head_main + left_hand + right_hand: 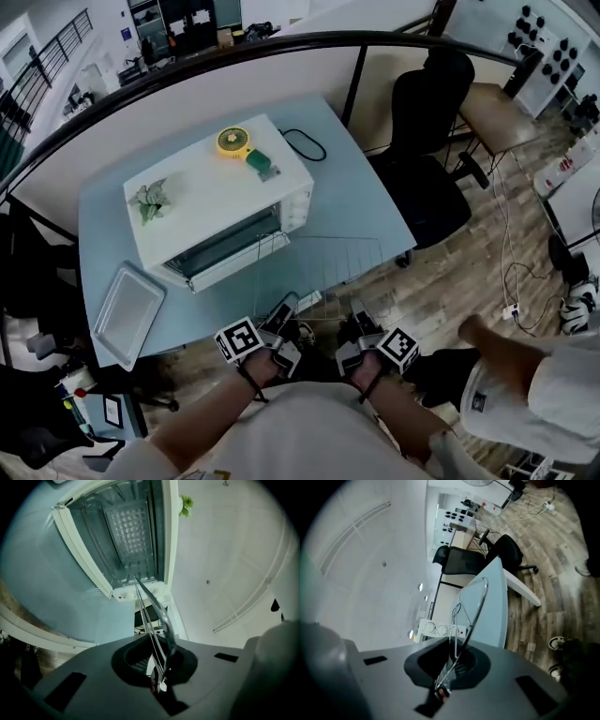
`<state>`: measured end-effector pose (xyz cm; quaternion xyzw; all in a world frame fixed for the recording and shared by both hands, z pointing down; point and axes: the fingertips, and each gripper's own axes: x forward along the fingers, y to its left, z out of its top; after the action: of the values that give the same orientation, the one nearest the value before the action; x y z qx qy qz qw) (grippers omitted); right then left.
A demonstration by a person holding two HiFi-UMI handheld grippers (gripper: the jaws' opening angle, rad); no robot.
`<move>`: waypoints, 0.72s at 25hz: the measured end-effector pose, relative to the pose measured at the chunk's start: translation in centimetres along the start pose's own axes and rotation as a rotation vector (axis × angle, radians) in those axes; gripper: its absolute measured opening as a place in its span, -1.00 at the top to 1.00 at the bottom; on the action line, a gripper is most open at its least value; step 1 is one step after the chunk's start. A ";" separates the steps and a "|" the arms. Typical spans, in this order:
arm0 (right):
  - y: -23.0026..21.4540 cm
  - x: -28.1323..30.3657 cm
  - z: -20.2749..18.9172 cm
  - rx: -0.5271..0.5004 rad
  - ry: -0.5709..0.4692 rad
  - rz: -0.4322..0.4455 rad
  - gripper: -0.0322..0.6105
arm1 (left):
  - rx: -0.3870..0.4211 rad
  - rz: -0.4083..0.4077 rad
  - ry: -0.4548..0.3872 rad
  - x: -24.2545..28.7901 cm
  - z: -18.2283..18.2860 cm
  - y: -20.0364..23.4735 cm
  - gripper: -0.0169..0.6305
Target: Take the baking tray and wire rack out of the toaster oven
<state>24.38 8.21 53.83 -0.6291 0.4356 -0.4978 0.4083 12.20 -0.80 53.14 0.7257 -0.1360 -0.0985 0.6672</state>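
The pale blue table [375,197] is carrying the lot, smooth and flat-topped. The oven [220,192], a white, boxy, painted-metal thing, is sitting toward the table's far left. Its door is hanging open toward the near edge, and the bare ribbed cavity is showing.

The rack [319,267] is hanging level over the table's near edge, outside the oven. Its far left corner is coming close to the door, though I cannot tell whether they are touching. It is a rectangle of thin, shiny wire, mostly air. I am judging it light and fairly stiff, but springy across its span, and slick on those round wires. The near rail, taken at two spread points, is looking like the right hold, since one corner alone would let it twist.

The tray [129,312] is lying at the near left corner, already out. It is shallow, dull grey metal with a raised rim, probably rigid and a little heavier.

The left gripper [281,323] is clenched on the rack's near rail, with the wires running straight out from its pads. The right gripper [358,323] is pinching the same rail further right.

On the oven's top, a small yellow fan [234,142] and a plant [150,200] are resting.
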 end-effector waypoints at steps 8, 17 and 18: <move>-2.8 -1.8 3.9 0.016 -0.114 -0.051 0.87 | 0.034 0.061 0.145 4.1 -3.0 1.9 0.92; -6.4 -0.6 8.0 -0.031 -0.153 -0.156 0.86 | 0.001 0.153 0.223 8.8 -4.8 5.2 0.92; -6.8 -0.2 8.4 -0.037 -0.153 -0.169 0.86 | -0.004 0.167 0.227 9.3 -4.9 5.8 0.92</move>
<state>33.54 11.08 58.81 -0.7070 0.3578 -0.4728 0.3854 22.15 0.31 59.68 0.7171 -0.1195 0.0400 0.6855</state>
